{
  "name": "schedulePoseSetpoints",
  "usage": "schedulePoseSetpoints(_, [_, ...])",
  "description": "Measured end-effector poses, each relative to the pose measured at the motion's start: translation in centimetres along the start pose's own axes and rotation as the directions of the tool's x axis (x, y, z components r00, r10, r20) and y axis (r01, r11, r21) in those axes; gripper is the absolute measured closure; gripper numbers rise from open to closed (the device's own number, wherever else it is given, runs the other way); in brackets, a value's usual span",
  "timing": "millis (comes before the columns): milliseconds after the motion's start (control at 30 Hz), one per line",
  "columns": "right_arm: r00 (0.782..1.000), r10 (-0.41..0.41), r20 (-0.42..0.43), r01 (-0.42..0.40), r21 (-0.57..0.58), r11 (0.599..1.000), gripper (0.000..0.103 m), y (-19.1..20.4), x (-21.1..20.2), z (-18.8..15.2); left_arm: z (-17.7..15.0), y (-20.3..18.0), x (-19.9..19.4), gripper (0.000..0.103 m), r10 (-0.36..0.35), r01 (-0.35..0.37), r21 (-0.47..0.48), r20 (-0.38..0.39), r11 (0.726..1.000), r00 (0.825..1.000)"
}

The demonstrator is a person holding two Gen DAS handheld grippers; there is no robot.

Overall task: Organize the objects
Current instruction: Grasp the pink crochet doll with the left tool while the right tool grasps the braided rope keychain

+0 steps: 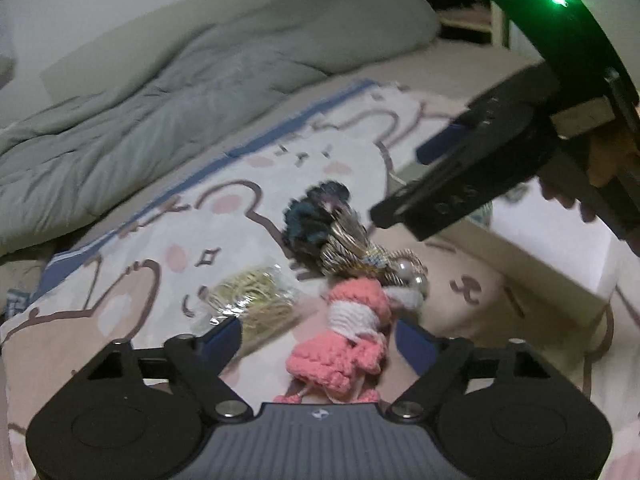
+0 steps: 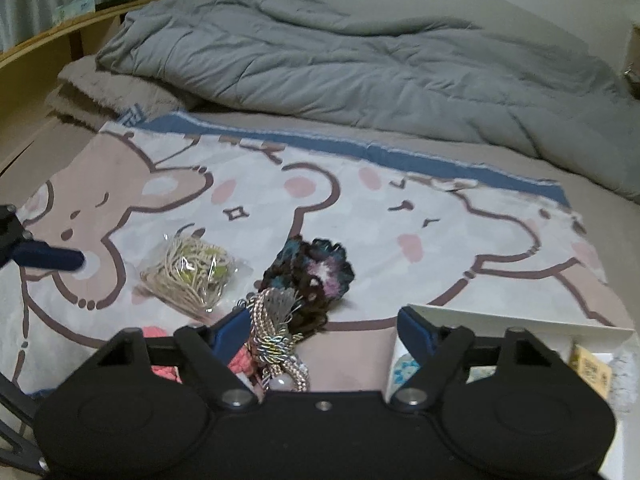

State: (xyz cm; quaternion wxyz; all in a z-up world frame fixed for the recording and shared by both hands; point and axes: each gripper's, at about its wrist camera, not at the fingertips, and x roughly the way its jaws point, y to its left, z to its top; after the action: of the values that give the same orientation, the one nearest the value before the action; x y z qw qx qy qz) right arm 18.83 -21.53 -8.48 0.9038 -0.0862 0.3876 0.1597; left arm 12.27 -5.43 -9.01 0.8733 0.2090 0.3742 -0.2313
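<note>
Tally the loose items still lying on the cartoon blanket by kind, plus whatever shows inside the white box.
Pink crochet piece: 1
Dark crochet flower: 1
Metallic braided cord bundle: 1
Clear bag of beige string: 1
Total on the cartoon blanket: 4
Inside the white box, only partly visible: a yellow packet and a blue-patterned item, at least 2.

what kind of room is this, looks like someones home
Most likely a bedroom: the work surface is a bed, with a rumpled grey duvet behind a cartoon bear blanket spread on the mattress. A wooden headboard shelf runs along one side. Small craft items and a white box lie on the blanket.
</note>
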Motion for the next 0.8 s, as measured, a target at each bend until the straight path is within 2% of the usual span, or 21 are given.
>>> schedulePoseSetpoints(133, [0.999,0.051,-0.019,-0.051,-0.001,0.999,0.033,-0.1,1.8,-0.6,0.1,-0.3,1.5,0.026,-0.038,0.04,0.043,-0.036,0.998,0.999])
schedulePoseSetpoints(467, [0.991,0.114,-0.064,-0.114,-0.004,0.993,0.04,-0.6,4.5,-1.7,0.9,-1.4,5.0,0.029,-0.097,0.107,0.075,-0.122,0.991,0.988])
schedulePoseSetpoints(633, [0.985,0.161,-0.061,-0.161,0.008,0.987,0.041,-0.8,5.2,-1.8,1.0,-2.1,6.8,0.033,-0.087,0.107,0.11,-0.172,0.988,0.981])
schedulePoseSetpoints(800, [0.976,0.203,-0.085,-0.203,0.001,0.979,0.041,-0.7,6.0,-1.9,0.8,-1.7,8.1,0.038,-0.069,0.09,0.1,-0.197,0.991,0.978])
